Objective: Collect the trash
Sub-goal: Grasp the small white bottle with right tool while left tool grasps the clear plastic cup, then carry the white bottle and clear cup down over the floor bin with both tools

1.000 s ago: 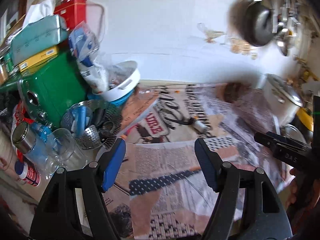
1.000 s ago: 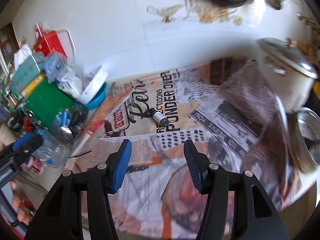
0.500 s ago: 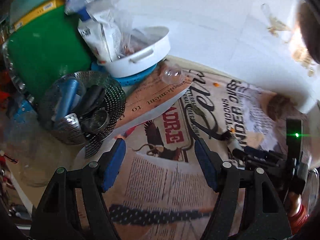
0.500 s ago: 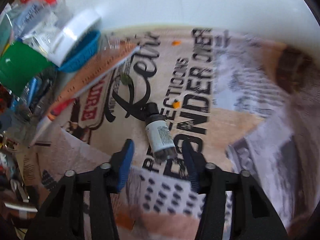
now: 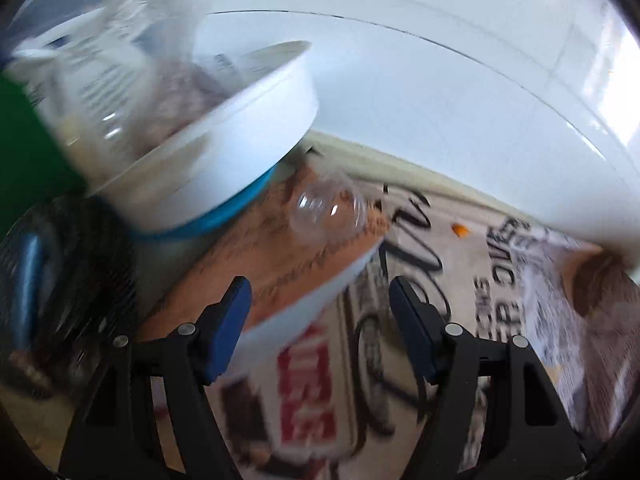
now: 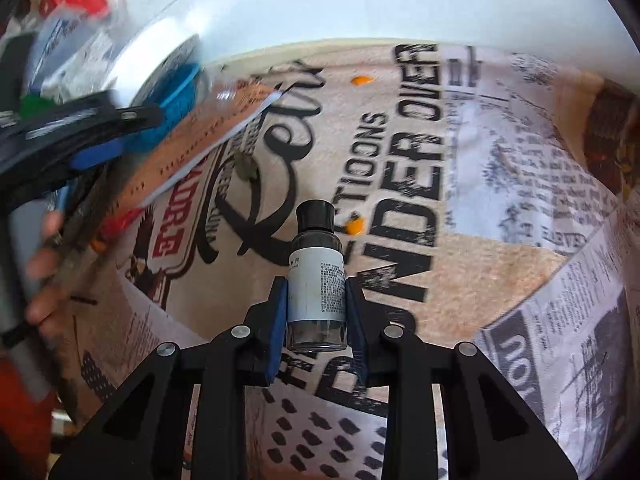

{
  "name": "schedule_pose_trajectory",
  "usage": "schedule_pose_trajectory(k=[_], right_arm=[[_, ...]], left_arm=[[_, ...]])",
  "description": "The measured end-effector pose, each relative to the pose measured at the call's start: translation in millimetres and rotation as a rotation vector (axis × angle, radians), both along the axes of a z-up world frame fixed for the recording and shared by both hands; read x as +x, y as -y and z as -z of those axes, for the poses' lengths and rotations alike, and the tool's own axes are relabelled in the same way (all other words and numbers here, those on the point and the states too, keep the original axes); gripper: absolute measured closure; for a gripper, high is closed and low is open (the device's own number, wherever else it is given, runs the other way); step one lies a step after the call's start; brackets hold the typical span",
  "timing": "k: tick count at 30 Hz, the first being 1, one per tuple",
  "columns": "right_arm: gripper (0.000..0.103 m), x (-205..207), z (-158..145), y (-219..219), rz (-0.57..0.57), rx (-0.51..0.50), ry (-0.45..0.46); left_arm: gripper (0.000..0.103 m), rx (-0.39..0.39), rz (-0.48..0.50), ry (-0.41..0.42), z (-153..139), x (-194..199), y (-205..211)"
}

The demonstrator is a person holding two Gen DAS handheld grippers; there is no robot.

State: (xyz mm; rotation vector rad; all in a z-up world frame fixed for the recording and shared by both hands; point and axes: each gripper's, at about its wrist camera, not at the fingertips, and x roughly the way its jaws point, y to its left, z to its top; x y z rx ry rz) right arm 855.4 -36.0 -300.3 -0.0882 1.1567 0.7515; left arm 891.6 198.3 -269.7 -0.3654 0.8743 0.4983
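Small dark bottle (image 6: 316, 276) is flanked by closing right tool (image 6: 316, 312) pads for pickup; left tool (image 5: 320, 320) is held spread, empty, clear plastic dome (image 5: 326, 212) ahead.

Left gripper (image 5: 320, 304) jaws wide apart, nothing between. Clear plastic bubble (image 5: 326, 212) at 12 o'clock of it, lying on orange paper (image 5: 272, 264). White tub (image 5: 224, 152) at 10 o'clock, newsprint cloth (image 5: 432, 320) underneath.
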Motion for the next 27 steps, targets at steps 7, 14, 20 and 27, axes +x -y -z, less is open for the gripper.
schedule_pose_trajectory(k=[7, 14, 20, 27], right_arm=[[0.077, 10, -19, 31, 0.062, 0.016, 0.015], [0.077, 10, -25, 45, 0.103, 0.02, 0.033], [0.077, -1, -43, 55, 0.155, 0.039, 0.064], [0.077, -51, -89, 57, 0.22, 0.063, 0.152]], left_arm=[[0.033, 0.039, -0.056, -0.031, 32, 54, -14], [0.042, 0.11, -0.085, -0.077, 46, 76, -17], [0.043, 0.134, 0.029, -0.035, 18, 52, 13], [0.043, 0.152, 0.219, 0.017, -36, -24, 55]])
